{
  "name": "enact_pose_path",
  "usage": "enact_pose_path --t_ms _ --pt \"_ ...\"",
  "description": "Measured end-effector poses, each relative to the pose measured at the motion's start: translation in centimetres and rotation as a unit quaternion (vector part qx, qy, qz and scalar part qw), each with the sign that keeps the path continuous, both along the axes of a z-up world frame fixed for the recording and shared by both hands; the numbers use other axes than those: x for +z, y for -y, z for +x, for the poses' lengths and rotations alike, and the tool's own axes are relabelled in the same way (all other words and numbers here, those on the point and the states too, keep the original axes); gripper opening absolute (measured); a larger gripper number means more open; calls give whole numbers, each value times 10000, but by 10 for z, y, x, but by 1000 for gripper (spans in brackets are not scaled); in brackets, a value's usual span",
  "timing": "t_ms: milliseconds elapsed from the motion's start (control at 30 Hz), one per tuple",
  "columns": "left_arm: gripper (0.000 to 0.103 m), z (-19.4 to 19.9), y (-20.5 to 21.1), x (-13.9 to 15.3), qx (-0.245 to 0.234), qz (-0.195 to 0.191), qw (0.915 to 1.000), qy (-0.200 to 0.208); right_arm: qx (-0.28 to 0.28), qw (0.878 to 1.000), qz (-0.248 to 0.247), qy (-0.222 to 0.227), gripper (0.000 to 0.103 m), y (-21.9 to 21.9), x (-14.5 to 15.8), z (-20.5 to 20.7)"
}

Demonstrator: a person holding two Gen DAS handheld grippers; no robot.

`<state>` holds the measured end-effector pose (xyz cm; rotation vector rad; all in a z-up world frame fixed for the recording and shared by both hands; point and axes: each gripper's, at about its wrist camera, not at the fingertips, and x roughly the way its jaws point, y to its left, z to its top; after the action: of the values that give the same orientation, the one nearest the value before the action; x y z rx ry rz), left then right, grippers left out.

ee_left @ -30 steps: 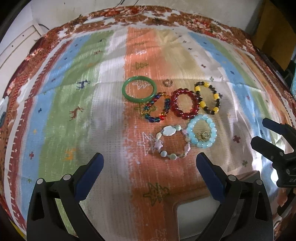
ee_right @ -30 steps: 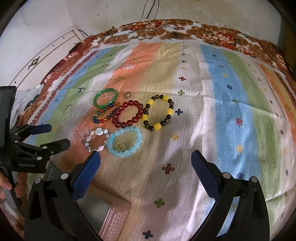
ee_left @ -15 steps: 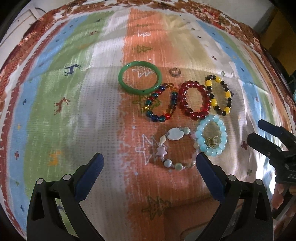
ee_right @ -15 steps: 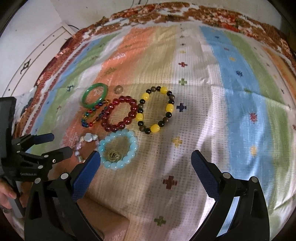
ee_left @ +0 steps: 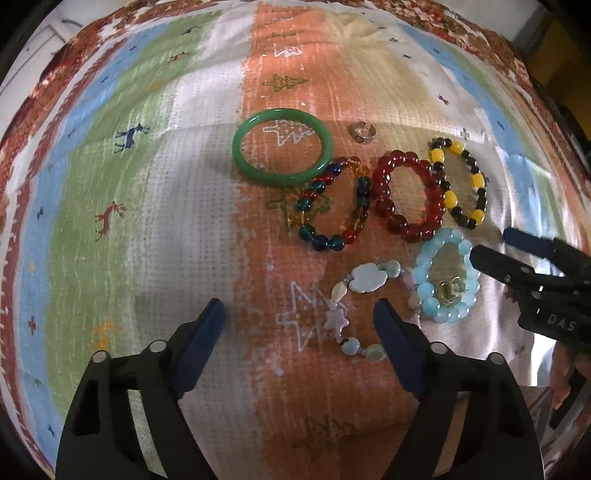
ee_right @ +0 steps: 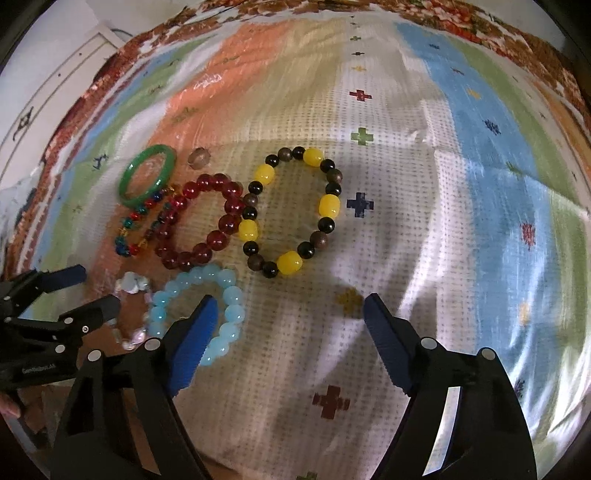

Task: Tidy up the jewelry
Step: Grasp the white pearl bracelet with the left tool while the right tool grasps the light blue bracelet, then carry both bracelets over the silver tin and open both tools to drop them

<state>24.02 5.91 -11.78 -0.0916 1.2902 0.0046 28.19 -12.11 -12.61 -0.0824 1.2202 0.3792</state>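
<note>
Several bracelets lie grouped on a striped cloth [ee_left: 147, 229]. They are a green bangle [ee_left: 280, 115], a multicolour glass one [ee_left: 321, 242], a red bead one [ee_left: 384, 206], a yellow-and-black one [ee_left: 450, 199], a light blue one [ee_left: 424, 291] ringing a small gold piece [ee_left: 448, 290], and a charm bracelet [ee_left: 367, 280]. A small ring [ee_left: 362, 132] sits behind them. My left gripper [ee_left: 299, 314] hovers over the charm bracelet's left side, its jaws closing without touching it. My right gripper [ee_right: 290, 302] is closing too, over bare cloth, its left finger above the blue bracelet [ee_right: 232, 295].
The cloth's floral border [ee_right: 461, 26] runs along the far edge, with a white panel [ee_right: 55, 92] beyond it at the left. Each gripper shows in the other's view: right gripper [ee_left: 493, 243], left gripper [ee_right: 96, 288]. A person's fingers [ee_left: 561, 391] hold the right one.
Both grippers have come down and forward toward the bracelets, which now look larger. Both pairs of jaws stand narrower than before. The box at the near edge has left the views.
</note>
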Motion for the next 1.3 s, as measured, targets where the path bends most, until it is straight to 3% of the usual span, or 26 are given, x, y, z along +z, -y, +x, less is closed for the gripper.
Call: enact_pose_path --t_ms 167,267,333,533,600,633,733,833,1033,1300 --pt "64 0 11 -4 -252 480 9985 11 72 9998 -201 62 78 -8 -4 3" --pt "56 1 14 -2 -226 526 9984 22 142 9989 -422 137 73 -14 -6 2" --pt "45 0 14 -2 -166 560 9983 36 172 9981 -565 190 68 -15 -7 1" --pt "11 -5 3 2 -33 589 9982 61 157 9980 -572 200 36 -10 -4 1" --pt "10 -3 -4 1 -32 549 9985 57 227 9981 -538 204 14 -10 -3 1" --pt "8 -3 -5 1 -21 533 9986 59 282 9982 -501 192 12 -10 -3 0" --pt "6 -4 -13 7 118 357 9992 98 442 9965 -624 349 12 -11 0 -8" --pt "6 -5 -16 13 144 218 9995 199 350 9986 -326 206 12 -3 4 -8" --pt "6 -13 -12 35 146 -43 9986 497 364 9987 -62 364 12 7 28 -18" --pt "6 -23 -2 45 156 -123 9976 666 437 9974 151 555 12 4 45 -31"
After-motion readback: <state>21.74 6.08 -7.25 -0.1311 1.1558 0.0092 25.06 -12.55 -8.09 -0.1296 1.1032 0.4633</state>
